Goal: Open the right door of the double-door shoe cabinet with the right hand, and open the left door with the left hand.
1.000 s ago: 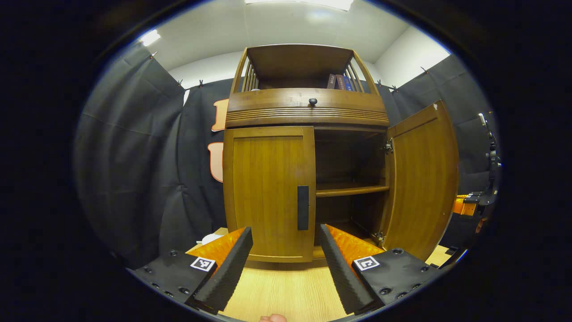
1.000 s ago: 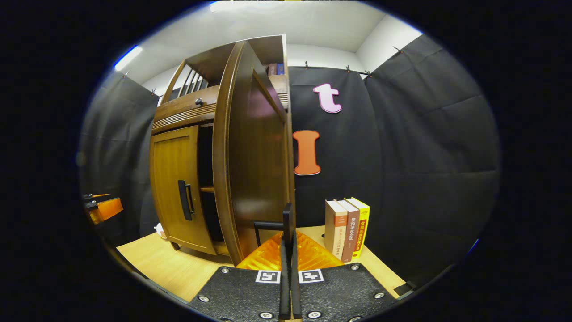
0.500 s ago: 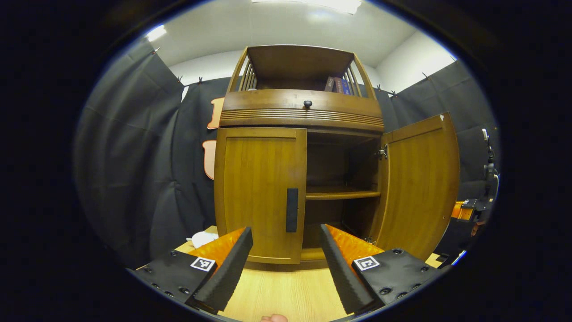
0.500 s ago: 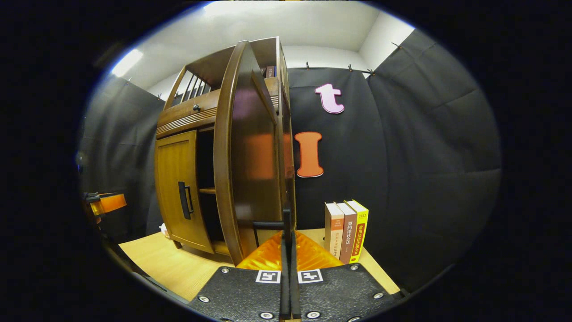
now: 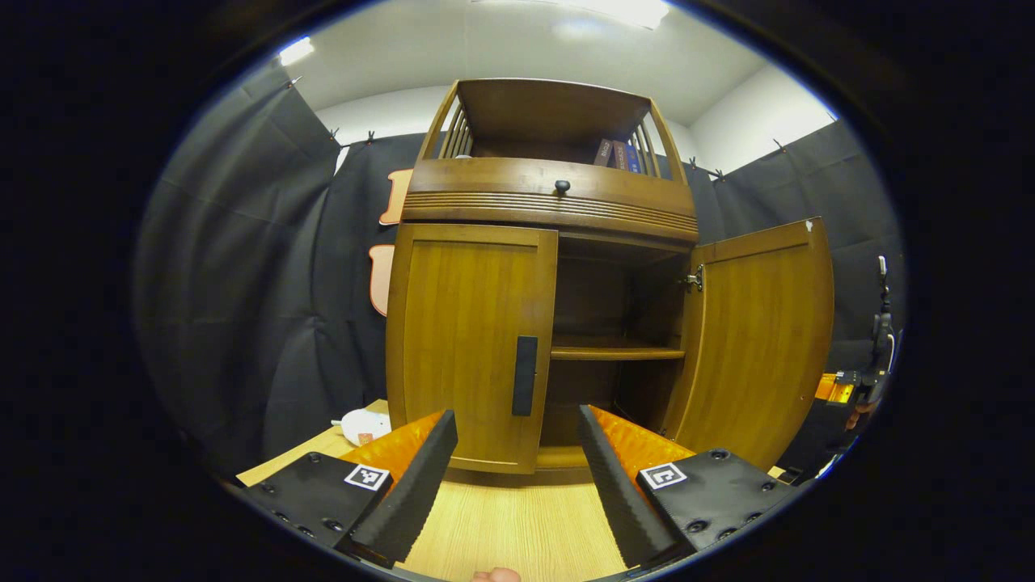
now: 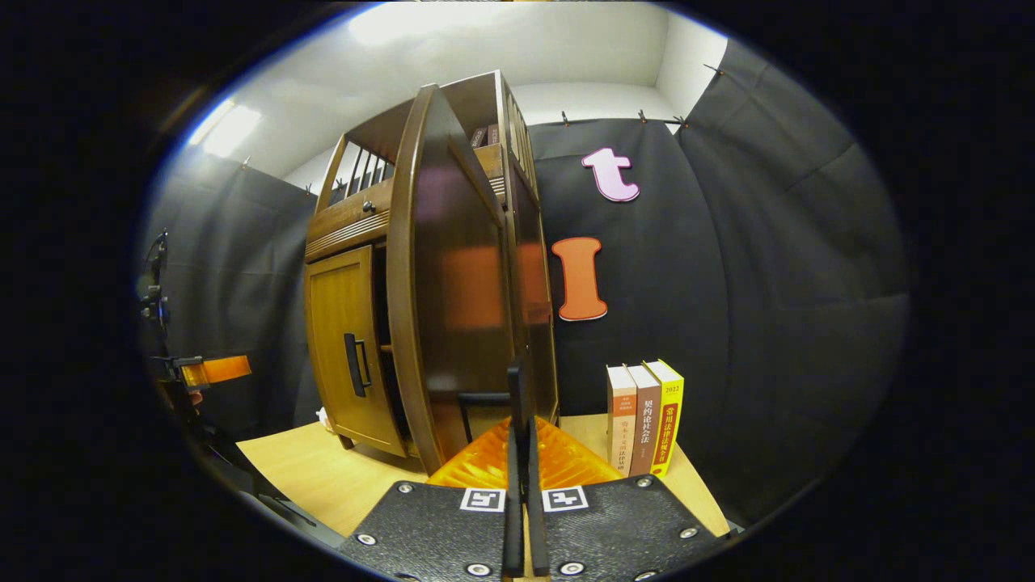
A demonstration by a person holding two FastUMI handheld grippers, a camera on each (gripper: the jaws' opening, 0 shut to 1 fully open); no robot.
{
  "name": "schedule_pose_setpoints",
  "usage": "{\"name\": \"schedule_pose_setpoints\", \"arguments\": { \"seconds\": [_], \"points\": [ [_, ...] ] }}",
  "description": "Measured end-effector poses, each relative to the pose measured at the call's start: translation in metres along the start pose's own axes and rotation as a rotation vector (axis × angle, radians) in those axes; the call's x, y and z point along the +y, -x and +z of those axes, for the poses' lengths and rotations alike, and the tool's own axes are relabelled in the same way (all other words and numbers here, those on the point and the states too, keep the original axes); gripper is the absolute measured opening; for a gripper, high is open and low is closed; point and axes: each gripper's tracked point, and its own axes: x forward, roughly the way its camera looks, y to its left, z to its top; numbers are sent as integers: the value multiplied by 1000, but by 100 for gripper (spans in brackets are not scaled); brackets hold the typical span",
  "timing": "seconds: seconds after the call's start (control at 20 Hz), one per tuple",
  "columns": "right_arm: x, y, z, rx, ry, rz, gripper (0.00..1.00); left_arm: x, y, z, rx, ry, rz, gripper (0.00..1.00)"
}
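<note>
Hand-held gripper (image 6: 521, 396) on door handle (image 6: 517, 388)

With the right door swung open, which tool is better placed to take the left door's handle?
Left. The left tool is open and faces the shut left door, its handle just ahead between the fingers. The right tool is shut on the right door's handle.

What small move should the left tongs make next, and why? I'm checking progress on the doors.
Probably ease the open left tongs forward to straddle the dark handle of the left door, which is shut, while the right door already stands open.
</note>
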Motion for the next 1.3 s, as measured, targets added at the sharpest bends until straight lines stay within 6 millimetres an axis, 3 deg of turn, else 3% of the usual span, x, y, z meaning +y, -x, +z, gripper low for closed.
{"name": "schedule_pose_setpoints", "arguments": {
  "seconds": [0.05,0.1,0.25,0.45,0.5,0.55,0.65,0.7,0.8,0.9,1.05,1.1,1.15,1.3],
  "points": [
    [-1,7,-6,8,-4,-10,8,1,1,0,0,3,4,97],
    [0,12,-8,13,-13,-21,2,1,0,-1,2,2,5,94],
    [-9,33,-20,46,-22,-72,2,7,-1,-4,14,-8,10,96],
    [-34,66,-9,39,-24,-200,2,13,-5,-8,24,-23,17,94],
    [-38,70,-3,26,-14,-237,7,16,-5,-8,23,-38,24,94],
    [-39,75,3,7,-1,-264,1,20,-5,-10,22,-53,29,94],
    [-34,76,16,-24,5,-280,4,22,-7,-13,23,-60,25,94],
    [-32,73,18,-28,2,-282,8,23,-9,-14,24,-60,25,94],
    [-28,65,19,-23,2,-278,31,23,-12,-18,29,-46,22,94],
    [-27,60,18,-15,23,-285,62,22,-16,-20,32,-43,24,94],
    [-27,56,21,-24,41,-305,84,26,-22,-28,44,-31,26,97],
    [-25,54,21,-27,41,-303,85,25,-26,-29,45,-25,22,94],
    [-23,53,22,-27,43,-294,94,24,-31,-27,38,-26,16,94],
    [-25,52,27,-36,59,-295,92,19,-52,-22,26,-27,-9,94]
  ]
}}
